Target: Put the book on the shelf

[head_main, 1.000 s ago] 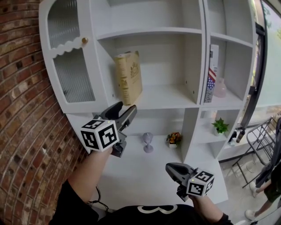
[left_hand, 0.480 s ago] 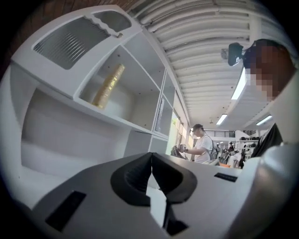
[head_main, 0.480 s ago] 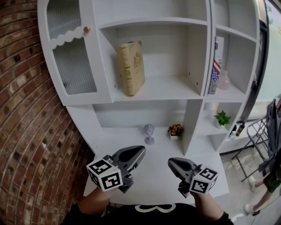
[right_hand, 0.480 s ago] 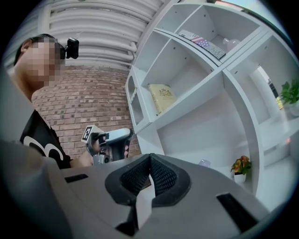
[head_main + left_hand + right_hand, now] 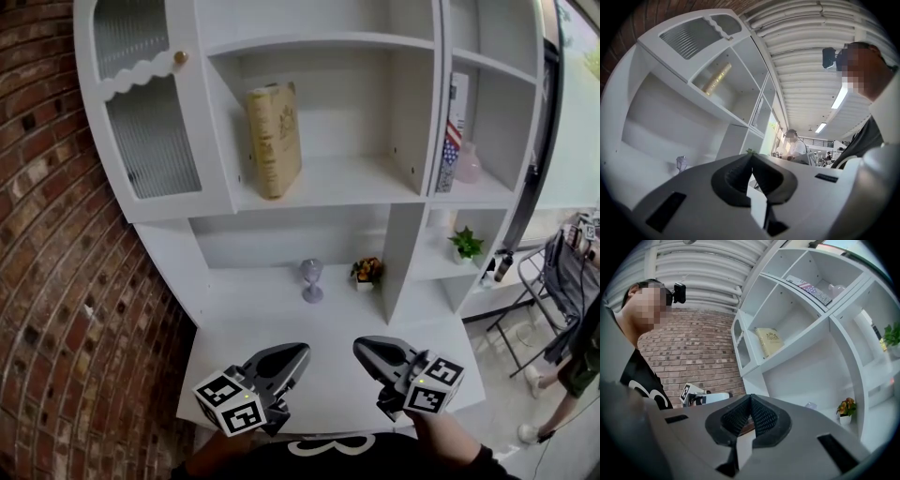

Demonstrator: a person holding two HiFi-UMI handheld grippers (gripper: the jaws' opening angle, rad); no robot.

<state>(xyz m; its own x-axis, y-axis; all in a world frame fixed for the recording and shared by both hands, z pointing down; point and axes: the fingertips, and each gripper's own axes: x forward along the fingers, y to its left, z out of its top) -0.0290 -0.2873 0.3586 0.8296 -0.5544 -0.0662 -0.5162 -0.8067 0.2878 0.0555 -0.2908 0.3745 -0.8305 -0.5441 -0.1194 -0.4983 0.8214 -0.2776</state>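
Left claw (image 5: 298,352): jaws together, nothing between the pads. Right claw (image 5: 361,347): likewise closed and empty, just beside it. Both hang low over the white counter (image 5: 281,323), probably parked because the job looks done.

Book (image 5: 275,139): well above and ahead of the left claw, upright on the shelf (image 5: 337,192). It leans on the compartment's left wall, which likely keeps it from toppling.

Hands are cut off at the frame's bottom. How the book's foot meets the wall is hard to read. In the left gripper view the book is only a pale streak.
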